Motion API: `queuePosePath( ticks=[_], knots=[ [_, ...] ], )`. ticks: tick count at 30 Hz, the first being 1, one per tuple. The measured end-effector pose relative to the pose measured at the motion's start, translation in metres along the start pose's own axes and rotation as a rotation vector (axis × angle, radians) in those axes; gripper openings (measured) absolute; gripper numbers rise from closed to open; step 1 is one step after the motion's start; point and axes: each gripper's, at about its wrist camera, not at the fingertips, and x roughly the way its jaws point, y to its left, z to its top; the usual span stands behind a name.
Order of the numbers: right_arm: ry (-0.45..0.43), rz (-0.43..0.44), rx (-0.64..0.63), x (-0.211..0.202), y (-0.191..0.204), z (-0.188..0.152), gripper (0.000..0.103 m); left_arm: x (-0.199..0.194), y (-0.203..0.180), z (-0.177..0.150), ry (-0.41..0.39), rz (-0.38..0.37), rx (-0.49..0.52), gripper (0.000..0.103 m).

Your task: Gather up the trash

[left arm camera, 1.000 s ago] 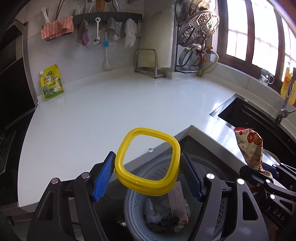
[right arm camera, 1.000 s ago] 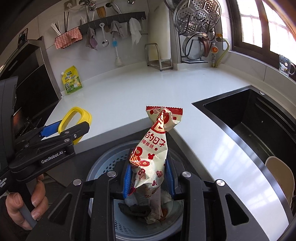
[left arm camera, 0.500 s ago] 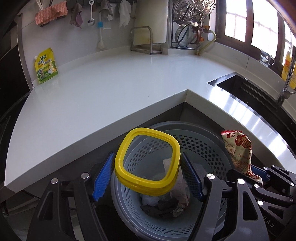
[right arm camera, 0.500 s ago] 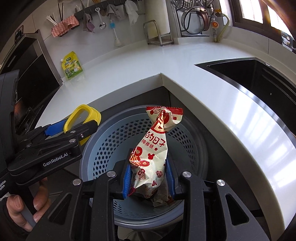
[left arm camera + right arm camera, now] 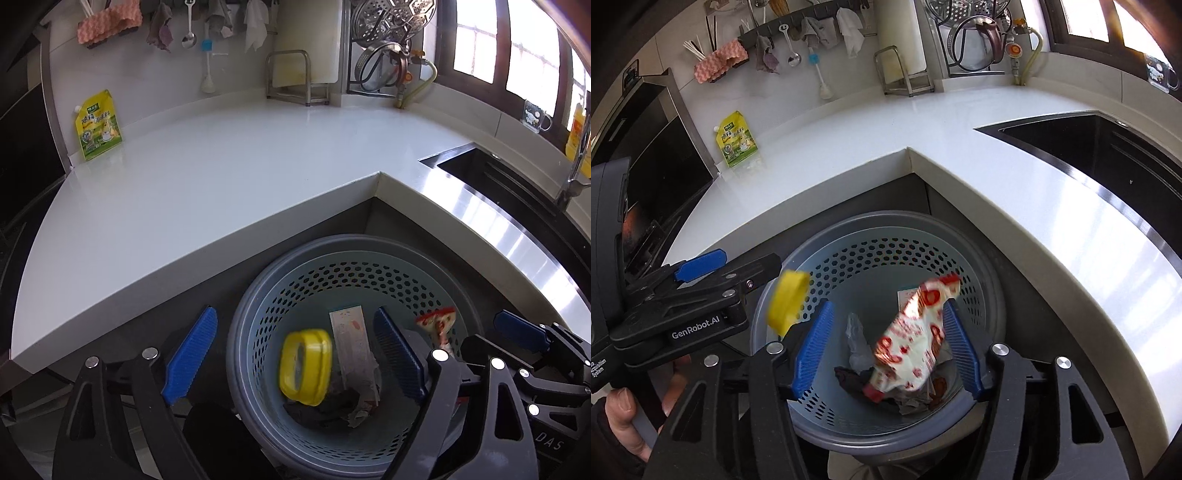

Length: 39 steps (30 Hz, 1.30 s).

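Both claws released above the perforated trash basket, their loads falling free.

Our left gripper has just been opening; its blue pads stand wide with nothing pressed between them, and the yellow square ring, blurred, is inside the mouth of the basket, clear of both pads. Our right gripper has also just been opening; the red-and-white snack wrapper hangs tilted between its pads, touching neither that we can see, over crumpled paper and dark scraps at the basket bottom. The basket sits in the inner corner under the white countertop, a dark sink to the right.
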Motion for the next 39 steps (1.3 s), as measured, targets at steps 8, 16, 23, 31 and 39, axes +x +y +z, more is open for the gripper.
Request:
queuePosePath(
  ticks=[8,16,23,31,39],
  knots=[
    [-0.023,0.006,0.011,-0.008,0.001,0.0,0.06,-0.006,0.004,0.0,-0.006,0.003,-0.013,0.095],
    [-0.032,-0.006,0.003,-0.012,0.005,-0.001,0.061,-0.01,0.004,-0.002,-0.012,0.012,-0.016,0.096],
    [-0.041,-0.035,-0.005,-0.015,0.008,-0.002,0.062,-0.014,0.005,-0.002,-0.016,0.022,-0.015,0.097],
    [-0.049,-0.056,-0.009,-0.018,0.011,-0.003,0.064,-0.017,0.008,-0.005,-0.01,0.034,-0.026,0.097],
    [-0.052,-0.064,-0.01,-0.019,0.011,-0.003,0.065,-0.021,0.011,-0.005,-0.015,0.044,-0.032,0.097]
  ],
)
